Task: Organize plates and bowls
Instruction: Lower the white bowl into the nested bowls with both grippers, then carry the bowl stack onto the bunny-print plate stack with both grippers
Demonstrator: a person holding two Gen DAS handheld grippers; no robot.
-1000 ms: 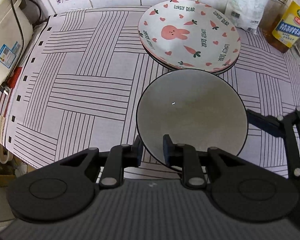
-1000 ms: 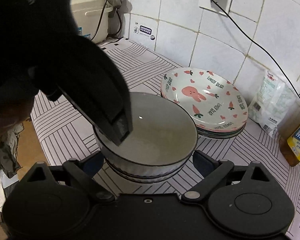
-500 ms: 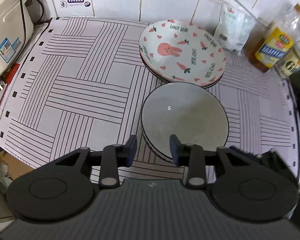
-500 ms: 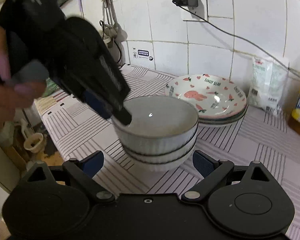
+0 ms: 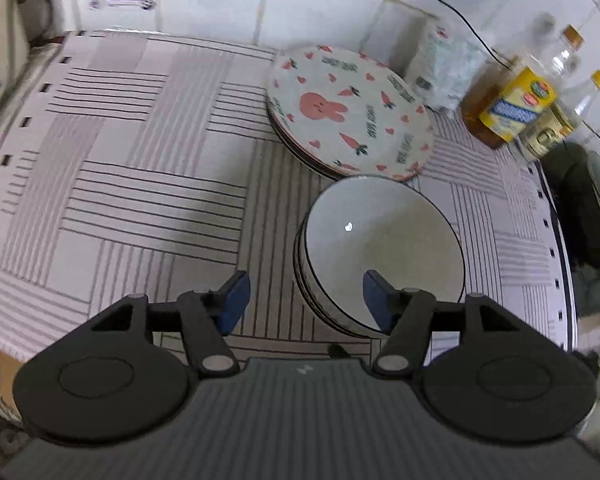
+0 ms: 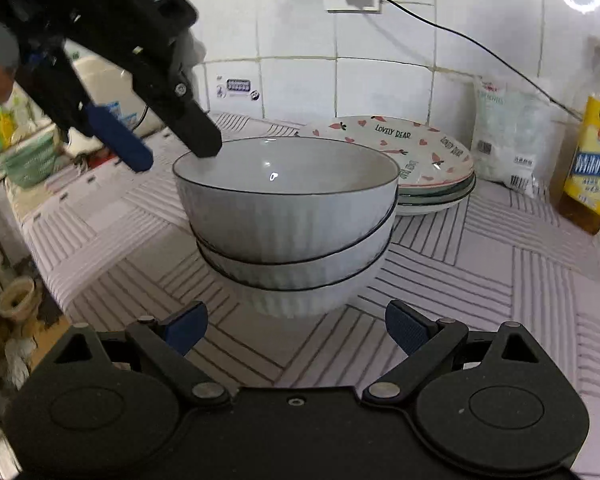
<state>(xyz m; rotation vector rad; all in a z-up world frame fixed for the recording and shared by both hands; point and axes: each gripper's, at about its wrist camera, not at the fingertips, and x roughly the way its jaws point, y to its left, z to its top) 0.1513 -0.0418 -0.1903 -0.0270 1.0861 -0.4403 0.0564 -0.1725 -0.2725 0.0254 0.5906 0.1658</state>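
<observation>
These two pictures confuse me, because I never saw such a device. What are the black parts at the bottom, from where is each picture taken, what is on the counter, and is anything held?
There is no robot here. A person holds a hand tool with two fingers in each hand, and a camera on each tool looks forward along its fingers.

One picture is from the left gripper, looking down on the counter. The other is from the right gripper, looking low across it; there the left tool shows at upper left.

On the striped counter stands a stack of white bowls. Behind it is a stack of plates, the top one with a rabbit. A white bag and oil bottles stand by the tiled wall.

Nothing is held. The left jaws are opening beside the top bowl's rim; the right jaws are open.
</observation>
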